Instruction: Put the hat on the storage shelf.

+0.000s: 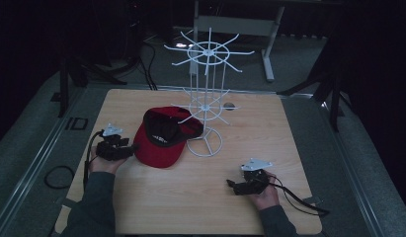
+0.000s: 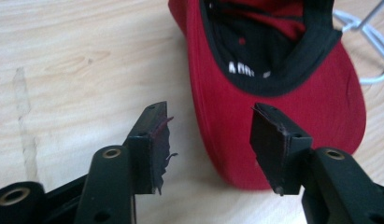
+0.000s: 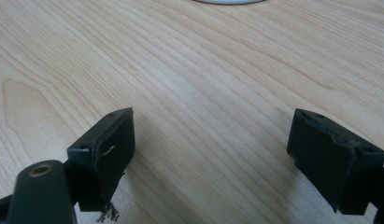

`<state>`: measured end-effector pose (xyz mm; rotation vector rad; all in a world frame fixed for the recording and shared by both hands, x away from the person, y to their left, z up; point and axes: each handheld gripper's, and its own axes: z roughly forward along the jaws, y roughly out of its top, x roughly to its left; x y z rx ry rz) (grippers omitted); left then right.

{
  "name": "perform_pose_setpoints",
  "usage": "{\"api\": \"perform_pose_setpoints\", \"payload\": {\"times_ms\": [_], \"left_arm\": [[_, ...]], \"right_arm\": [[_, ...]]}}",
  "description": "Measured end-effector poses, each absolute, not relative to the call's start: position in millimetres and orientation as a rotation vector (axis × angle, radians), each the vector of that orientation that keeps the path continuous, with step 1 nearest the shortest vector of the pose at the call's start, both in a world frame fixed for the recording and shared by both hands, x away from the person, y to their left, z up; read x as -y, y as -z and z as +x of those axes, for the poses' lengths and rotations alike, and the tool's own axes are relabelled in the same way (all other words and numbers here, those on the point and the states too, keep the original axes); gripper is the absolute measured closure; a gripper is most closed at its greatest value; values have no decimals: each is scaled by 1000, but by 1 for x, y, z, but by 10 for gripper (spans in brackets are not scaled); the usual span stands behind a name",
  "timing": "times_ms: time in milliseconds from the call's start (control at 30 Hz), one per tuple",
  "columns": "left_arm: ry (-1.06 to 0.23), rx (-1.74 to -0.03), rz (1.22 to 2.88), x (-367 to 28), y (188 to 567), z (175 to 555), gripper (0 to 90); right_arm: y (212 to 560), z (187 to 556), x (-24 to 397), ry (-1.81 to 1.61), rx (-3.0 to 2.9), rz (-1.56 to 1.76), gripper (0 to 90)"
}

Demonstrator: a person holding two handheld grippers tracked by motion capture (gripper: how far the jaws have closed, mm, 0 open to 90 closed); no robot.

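Left gripper (image 1: 125,148) sits at the near left of the wooden table (image 1: 260,148) with its jaws spread wide and nothing between them. From the left gripper view, the red baseball cap (image 2: 278,93) lies just ahead and a little right of this gripper (image 2: 208,140): the brim's curved edge runs between the two jaws, close to the right one, though whether it touches I cannot tell. The cap rests upside down, its black lining facing up, with the brim toward the near side and the crown toward the far side, leaning against the base of the white wire display rack (image 1: 206,98). So the cap's long axis runs near to far, roughly in line with the jaws' reach.

Right gripper (image 1: 235,185) rests at the near right, well apart from the cap, jaws also wide over bare wood. By my judgement the left hand (image 1: 102,163) is far better placed to close on the brim.
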<state>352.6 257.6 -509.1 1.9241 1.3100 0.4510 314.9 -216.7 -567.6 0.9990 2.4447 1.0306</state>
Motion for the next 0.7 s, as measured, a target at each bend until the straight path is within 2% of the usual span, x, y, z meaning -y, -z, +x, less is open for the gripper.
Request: {"api": "perform_pose_setpoints", "payload": {"times_ms": [133,233,333,533,700], "left_arm": [[-426,-1308,1922,-255,507,363,519],[-417,-1314,1943,-253,509,373,594],[-407,-1318,1945,-252,511,380,598],[-378,-1317,1920,-255,509,388,794],[-400,-1334,1817,-261,504,383,841]], "right_arm": [[568,315,217,-1030,-2444,997,149],[568,315,217,-1030,-2444,997,148],[568,315,217,-1031,-2444,997,148],[568,315,217,-1031,-2444,996,148],[568,315,217,-1031,-2446,998,148]]}}
